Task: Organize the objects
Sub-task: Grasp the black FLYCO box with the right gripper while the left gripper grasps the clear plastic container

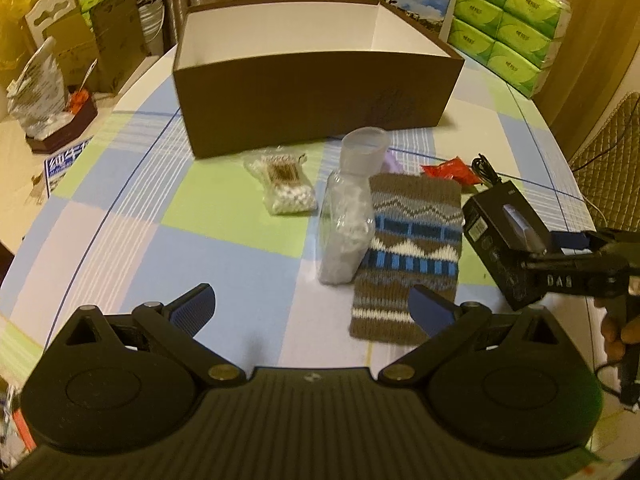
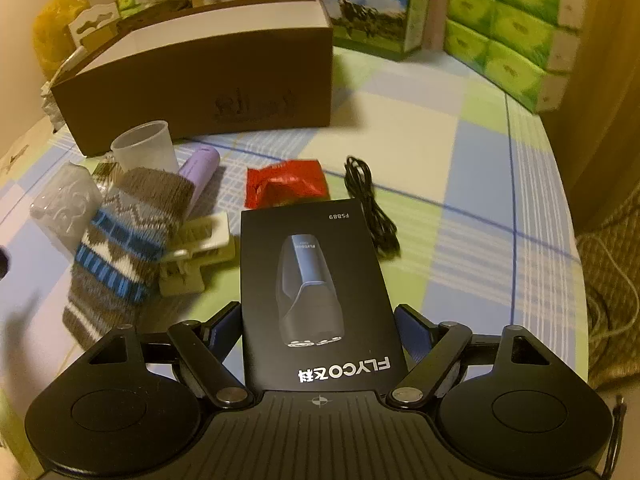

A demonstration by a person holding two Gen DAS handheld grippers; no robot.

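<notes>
The right gripper is straddling the near end of the black shaver box, fingers against its sides; actual contact is hard to confirm; the box's near edge is hidden beneath the gripper body; its long axis is running near to far; the left gripper is gaping wide, empty, above the knitted pouch; a black cable, red packet and brown box are lying beyond.
</notes>
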